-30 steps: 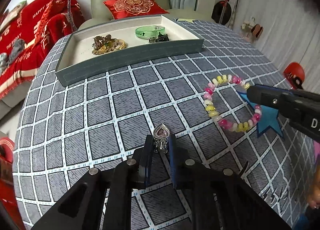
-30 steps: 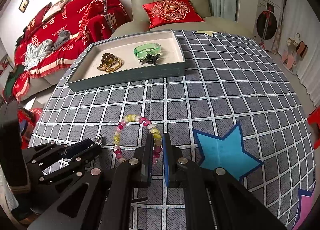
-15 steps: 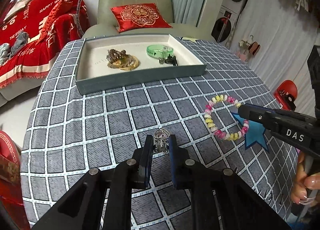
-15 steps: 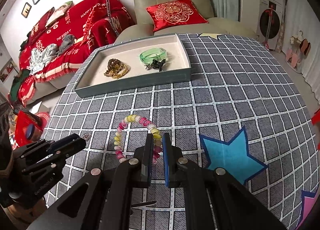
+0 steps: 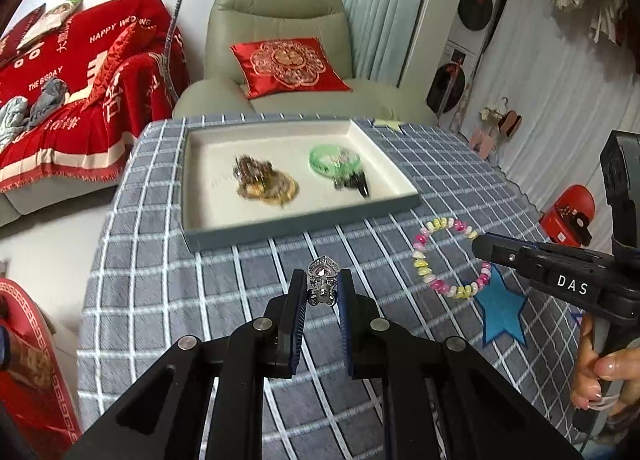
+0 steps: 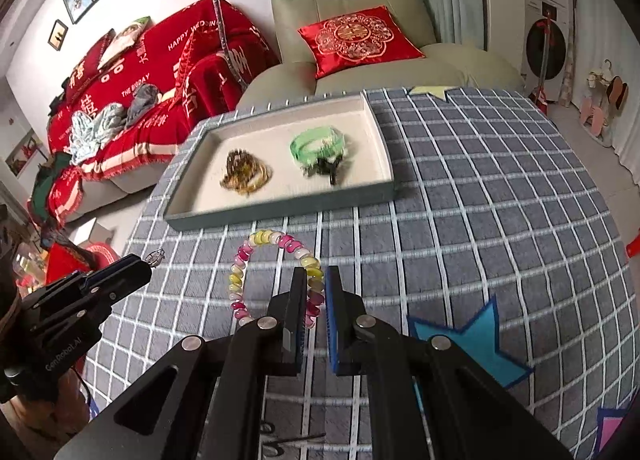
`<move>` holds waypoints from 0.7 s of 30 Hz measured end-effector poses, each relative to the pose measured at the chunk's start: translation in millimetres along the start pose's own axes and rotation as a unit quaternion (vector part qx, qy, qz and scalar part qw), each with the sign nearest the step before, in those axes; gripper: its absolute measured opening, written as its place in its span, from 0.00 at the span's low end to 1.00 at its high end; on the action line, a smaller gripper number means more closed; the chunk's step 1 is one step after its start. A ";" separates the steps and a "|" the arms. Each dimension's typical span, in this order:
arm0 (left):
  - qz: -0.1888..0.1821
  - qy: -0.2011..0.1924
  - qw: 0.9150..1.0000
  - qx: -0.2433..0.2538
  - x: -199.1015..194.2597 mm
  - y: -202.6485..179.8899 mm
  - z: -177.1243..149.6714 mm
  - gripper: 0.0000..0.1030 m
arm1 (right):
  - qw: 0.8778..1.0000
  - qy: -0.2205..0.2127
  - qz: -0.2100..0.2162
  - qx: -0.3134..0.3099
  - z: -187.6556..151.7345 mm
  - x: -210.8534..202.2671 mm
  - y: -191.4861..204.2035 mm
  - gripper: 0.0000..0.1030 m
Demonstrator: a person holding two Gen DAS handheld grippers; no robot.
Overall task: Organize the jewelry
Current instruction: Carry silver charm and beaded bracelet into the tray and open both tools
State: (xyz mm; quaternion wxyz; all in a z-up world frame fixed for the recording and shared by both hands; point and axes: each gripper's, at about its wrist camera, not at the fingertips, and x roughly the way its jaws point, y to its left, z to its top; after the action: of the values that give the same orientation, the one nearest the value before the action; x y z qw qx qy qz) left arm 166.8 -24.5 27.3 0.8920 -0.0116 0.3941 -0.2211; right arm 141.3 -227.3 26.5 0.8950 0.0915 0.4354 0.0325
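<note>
your left gripper point(image 5: 322, 292) pinches the ring point(image 5: 322, 280) | your right gripper point(image 6: 316, 302) grips the bead bracelet point(image 6: 276, 274) | tray point(image 6: 280, 212) just ahead of both

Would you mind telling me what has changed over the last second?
Both grippers rose off the cloth toward the tray: the left gripper still clamps the silver ring, the right gripper the beaded bracelet, now lifted. The gold bangles and green bracelet stayed put.
</note>
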 end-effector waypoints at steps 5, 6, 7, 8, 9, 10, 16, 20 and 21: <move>0.009 -0.015 1.000 -0.007 4.5 12.1 28.2 0.30 | 1.000 -0.002 0.009 0.006 32.5 9.1 -0.6 0.09; 0.009 -0.016 1.000 -0.009 7.0 15.2 34.5 0.30 | 1.000 -0.001 0.010 0.008 38.5 12.2 -0.7 0.09; 0.010 -0.016 1.000 -0.013 10.6 18.6 41.3 0.30 | 1.000 0.000 0.013 0.010 47.0 17.4 -0.6 0.09; 0.012 -0.016 1.000 -0.015 14.1 20.8 46.4 0.30 | 1.000 0.003 0.015 0.012 52.9 21.8 -0.6 0.09; 0.015 -0.016 1.000 -0.016 18.1 23.6 52.6 0.30 | 1.000 0.005 0.018 0.015 58.6 27.3 -0.6 0.09; 0.018 -0.017 1.000 -0.016 22.7 26.5 58.4 0.30 | 1.000 0.008 0.020 0.018 65.0 33.3 -0.3 0.09; 0.037 -0.005 0.999 -0.016 56.5 39.4 80.1 0.30 | 0.999 0.036 0.024 0.020 93.3 80.9 7.2 0.09; 0.047 0.009 0.999 -0.013 83.3 45.7 87.1 0.30 | 0.998 0.057 0.024 0.026 99.7 111.9 7.9 0.09; 0.049 0.012 0.999 -0.013 90.0 47.3 88.3 0.30 | 0.997 0.064 0.024 0.029 101.0 120.9 7.1 0.09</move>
State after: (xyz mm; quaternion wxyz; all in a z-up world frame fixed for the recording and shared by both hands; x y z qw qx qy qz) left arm 300.8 -31.8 16.1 0.8966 -0.0008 0.4079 -0.1722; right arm 295.6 -217.4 -4.7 0.8613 0.1257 0.4900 0.0471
